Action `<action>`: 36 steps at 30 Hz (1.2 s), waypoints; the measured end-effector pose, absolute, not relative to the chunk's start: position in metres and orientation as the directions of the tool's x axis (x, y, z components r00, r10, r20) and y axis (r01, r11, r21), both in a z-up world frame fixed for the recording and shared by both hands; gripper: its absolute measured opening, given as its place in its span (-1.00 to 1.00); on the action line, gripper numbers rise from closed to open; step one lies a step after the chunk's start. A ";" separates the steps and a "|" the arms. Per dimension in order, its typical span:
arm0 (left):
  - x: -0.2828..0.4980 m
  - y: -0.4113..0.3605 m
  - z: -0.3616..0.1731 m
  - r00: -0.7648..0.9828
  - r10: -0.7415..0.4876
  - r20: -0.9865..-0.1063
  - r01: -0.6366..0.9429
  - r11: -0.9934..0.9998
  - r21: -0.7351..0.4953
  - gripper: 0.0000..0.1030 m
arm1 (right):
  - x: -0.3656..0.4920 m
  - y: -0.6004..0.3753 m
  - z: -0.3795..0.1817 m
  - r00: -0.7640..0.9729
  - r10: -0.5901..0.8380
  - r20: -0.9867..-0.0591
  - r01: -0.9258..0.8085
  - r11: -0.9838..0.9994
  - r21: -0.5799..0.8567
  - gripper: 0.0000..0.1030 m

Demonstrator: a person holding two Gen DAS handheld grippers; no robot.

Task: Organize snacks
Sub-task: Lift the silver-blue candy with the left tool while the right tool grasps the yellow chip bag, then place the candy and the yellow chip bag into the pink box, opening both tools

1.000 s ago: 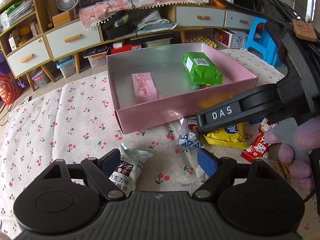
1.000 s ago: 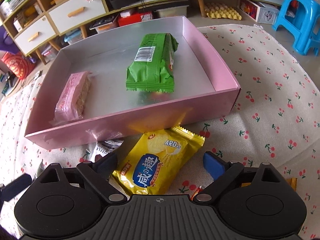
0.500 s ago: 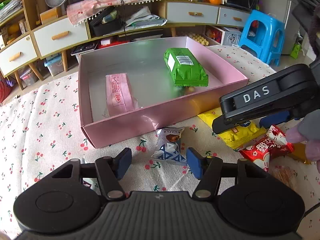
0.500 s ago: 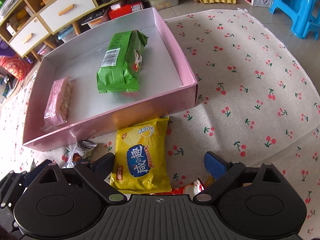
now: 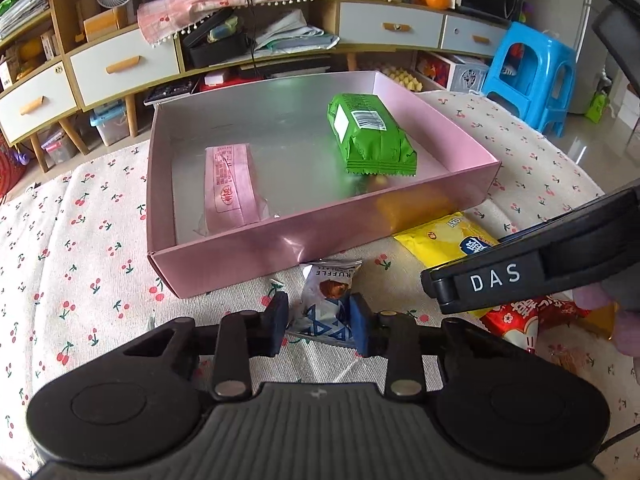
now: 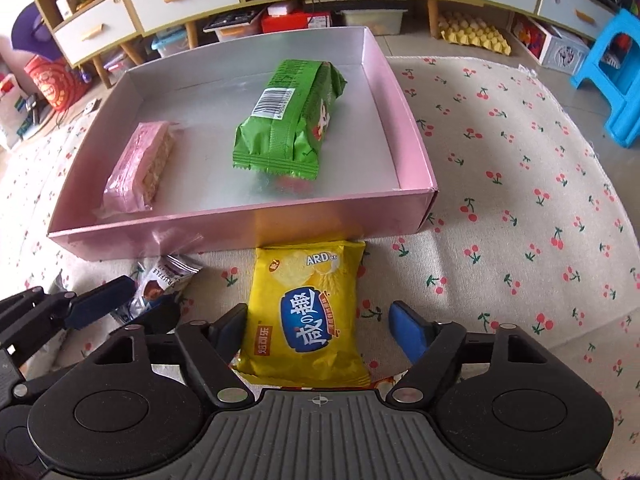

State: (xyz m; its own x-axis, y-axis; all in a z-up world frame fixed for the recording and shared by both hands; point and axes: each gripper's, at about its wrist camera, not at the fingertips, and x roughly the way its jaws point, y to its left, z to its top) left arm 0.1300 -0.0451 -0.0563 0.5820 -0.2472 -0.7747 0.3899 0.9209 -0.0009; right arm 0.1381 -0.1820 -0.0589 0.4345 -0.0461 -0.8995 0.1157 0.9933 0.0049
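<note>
A pink box on the cherry-print cloth holds a green pack and a pink wafer pack. In front of it lies a silver-blue truffle packet. My left gripper is closing on it, and both pads touch its sides. A yellow crisps packet lies between the closing jaws of my right gripper. The left pad meets the packet's edge, while the right pad stands clear of it.
A red snack packet lies at the right, under the right gripper's arm and a gloved hand. Low cabinets with drawers stand behind the box. A blue stool is beyond the cloth's right edge.
My left gripper shifted right from a white packet to the truffle packet and narrowed its jaws onto it. The right gripper rolled, squared up over the yellow packet, and narrowed its jaws.
</note>
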 end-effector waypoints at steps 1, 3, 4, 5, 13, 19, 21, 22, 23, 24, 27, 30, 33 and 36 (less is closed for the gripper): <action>0.129 -0.046 -0.056 0.579 -0.247 -0.777 0.392 0.920 -0.001 -0.44 | 0.137 -0.181 -0.058 0.436 -0.040 -0.899 0.100 0.995 0.004 0.07; 0.129 -0.046 -0.054 0.567 -0.250 -0.785 0.389 0.921 -0.012 -0.45 | 0.136 -0.181 -0.056 0.428 -0.030 -0.903 0.097 0.995 0.013 0.02; 0.129 -0.045 -0.053 0.560 -0.254 -0.788 0.386 0.922 -0.023 -0.45 | 0.136 -0.182 -0.055 0.426 -0.020 -0.904 0.097 0.995 0.023 0.01; 0.129 -0.044 -0.052 0.553 -0.258 -0.792 0.382 0.923 -0.033 -0.48 | 0.135 -0.183 -0.055 0.424 -0.009 -0.906 0.096 0.995 0.035 0.01; 0.121 -0.037 -0.040 0.530 -0.287 -0.798 0.376 0.923 -0.082 -0.48 | 0.129 -0.195 -0.046 0.387 0.172 -0.906 0.120 0.965 0.234 -0.01; 0.120 -0.030 -0.035 0.515 -0.302 -0.802 0.351 0.928 -0.123 -0.48 | 0.120 -0.204 -0.040 0.377 0.264 -0.888 0.153 0.928 0.341 -0.01; 0.119 -0.028 -0.032 0.514 -0.309 -0.800 0.349 0.927 -0.134 -0.49 | 0.117 -0.208 -0.037 0.379 0.295 -0.877 0.162 0.912 0.377 -0.01; 0.118 -0.027 -0.030 0.516 -0.313 -0.797 0.351 0.927 -0.137 -0.49 | 0.116 -0.209 -0.035 0.380 0.309 -0.872 0.166 0.905 0.392 -0.01; 0.117 -0.026 -0.028 0.519 -0.318 -0.794 0.352 0.925 -0.140 -0.49 | 0.115 -0.211 -0.034 0.380 0.322 -0.867 0.167 0.898 0.407 -0.01; 0.117 -0.024 -0.025 0.522 -0.324 -0.789 0.353 0.924 -0.146 -0.49 | 0.113 -0.213 -0.031 0.383 0.338 -0.860 0.169 0.889 0.425 -0.01; 0.116 -0.019 -0.017 0.532 -0.345 -0.773 0.350 0.921 -0.170 -0.49 | 0.109 -0.217 -0.025 0.394 0.376 -0.839 0.173 0.866 0.470 -0.01; 0.117 -0.014 -0.010 0.547 -0.359 -0.756 0.338 0.921 -0.193 -0.49 | 0.106 -0.220 -0.016 0.415 0.398 -0.818 0.173 0.848 0.501 -0.01; 0.119 -0.011 -0.005 0.564 -0.369 -0.739 0.324 0.922 -0.213 -0.49 | 0.106 -0.223 -0.010 0.437 0.412 -0.799 0.175 0.833 0.525 -0.01; 0.121 -0.010 -0.003 0.581 -0.371 -0.724 0.312 0.924 -0.223 -0.49 | 0.109 -0.227 -0.008 0.455 0.421 -0.785 0.182 0.819 0.544 -0.01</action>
